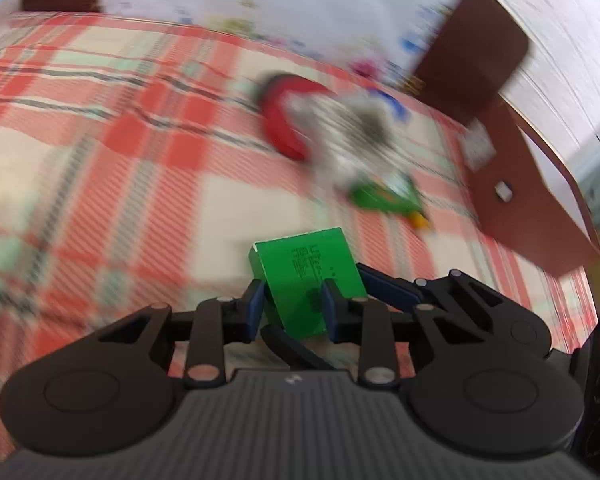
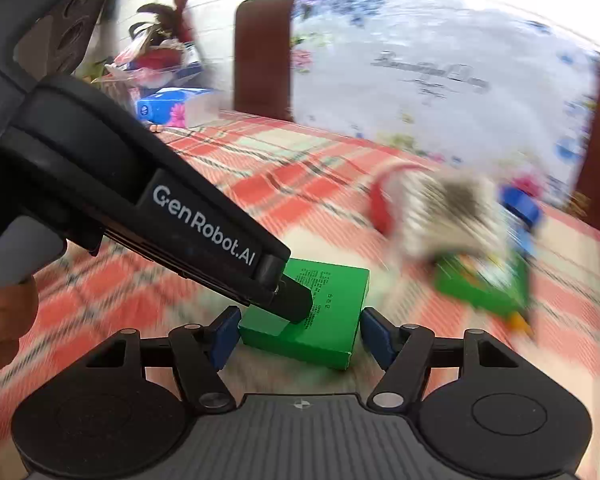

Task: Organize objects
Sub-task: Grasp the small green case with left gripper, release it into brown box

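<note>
My left gripper (image 1: 292,304) is shut on a small green box (image 1: 314,276) with dark print, held tilted above the checked tablecloth. In the right wrist view the same green box (image 2: 332,320) lies between my right gripper's (image 2: 298,334) open blue pads, with small gaps on both sides. The left gripper's black body (image 2: 204,232) reaches in from the upper left and its finger tip rests on the box.
A blurred pile sits further back on the red checked tablecloth (image 1: 100,160): a red ring (image 1: 284,120), a grey-white bundle (image 1: 352,136), a green packet (image 1: 388,196) and a blue item (image 2: 520,204). Brown chair backs (image 1: 476,68) stand behind the table. Clutter (image 2: 160,76) lies far left.
</note>
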`<action>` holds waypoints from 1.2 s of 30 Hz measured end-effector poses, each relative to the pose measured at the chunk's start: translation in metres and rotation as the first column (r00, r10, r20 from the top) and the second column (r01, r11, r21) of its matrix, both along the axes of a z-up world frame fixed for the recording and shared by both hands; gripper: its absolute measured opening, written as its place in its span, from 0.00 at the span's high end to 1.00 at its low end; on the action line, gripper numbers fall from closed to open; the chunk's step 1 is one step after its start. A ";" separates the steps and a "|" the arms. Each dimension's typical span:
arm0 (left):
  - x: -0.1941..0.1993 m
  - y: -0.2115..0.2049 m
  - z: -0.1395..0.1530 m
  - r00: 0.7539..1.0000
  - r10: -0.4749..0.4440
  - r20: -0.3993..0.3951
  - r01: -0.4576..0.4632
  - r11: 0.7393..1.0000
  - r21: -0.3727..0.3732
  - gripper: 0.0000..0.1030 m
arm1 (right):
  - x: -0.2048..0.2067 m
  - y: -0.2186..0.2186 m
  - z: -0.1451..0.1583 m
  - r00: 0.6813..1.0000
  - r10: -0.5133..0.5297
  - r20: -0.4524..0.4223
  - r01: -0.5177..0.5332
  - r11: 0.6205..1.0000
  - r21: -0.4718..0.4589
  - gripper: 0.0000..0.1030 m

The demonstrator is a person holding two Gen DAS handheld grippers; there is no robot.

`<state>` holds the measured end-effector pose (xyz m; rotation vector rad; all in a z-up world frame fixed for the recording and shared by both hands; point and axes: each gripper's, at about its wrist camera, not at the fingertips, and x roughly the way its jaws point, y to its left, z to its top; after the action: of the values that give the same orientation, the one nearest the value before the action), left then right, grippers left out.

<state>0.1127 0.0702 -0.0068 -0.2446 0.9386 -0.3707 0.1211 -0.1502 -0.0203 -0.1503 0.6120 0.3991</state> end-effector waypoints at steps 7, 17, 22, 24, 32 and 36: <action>-0.019 -0.038 -0.001 1.000 -0.030 0.002 0.030 0.998 0.064 0.45 | -0.053 -0.039 0.001 0.993 -0.108 -0.052 0.111 0.992 0.060 0.28; -0.018 -0.056 0.014 1.000 -0.020 -0.017 0.021 0.996 0.087 0.64 | -0.053 -0.036 0.012 0.993 -0.120 0.020 0.119 0.992 0.032 0.43; -0.009 -0.121 0.069 0.972 -0.186 0.144 0.177 0.982 0.068 0.67 | -0.080 -0.094 0.056 0.920 -0.301 0.253 0.297 0.953 0.055 0.43; -0.004 -0.162 0.091 0.940 -0.260 0.221 0.247 0.965 0.086 0.67 | -0.085 -0.126 0.074 0.863 -0.378 0.335 0.380 0.923 0.065 0.43; 0.033 -0.299 0.108 0.857 -0.412 0.309 0.378 0.911 0.165 0.57 | -0.066 -0.243 0.088 0.767 -0.557 0.318 0.544 0.828 0.138 0.39; 0.054 -0.323 0.082 0.900 -0.362 0.243 0.301 0.919 0.255 0.46 | -0.062 -0.268 0.074 0.762 -0.599 0.246 0.579 0.801 0.156 0.31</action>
<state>0.1669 -0.2530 0.0750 0.1685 0.7237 -0.6016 0.0595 -0.4186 0.0541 0.0605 0.3293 -0.2200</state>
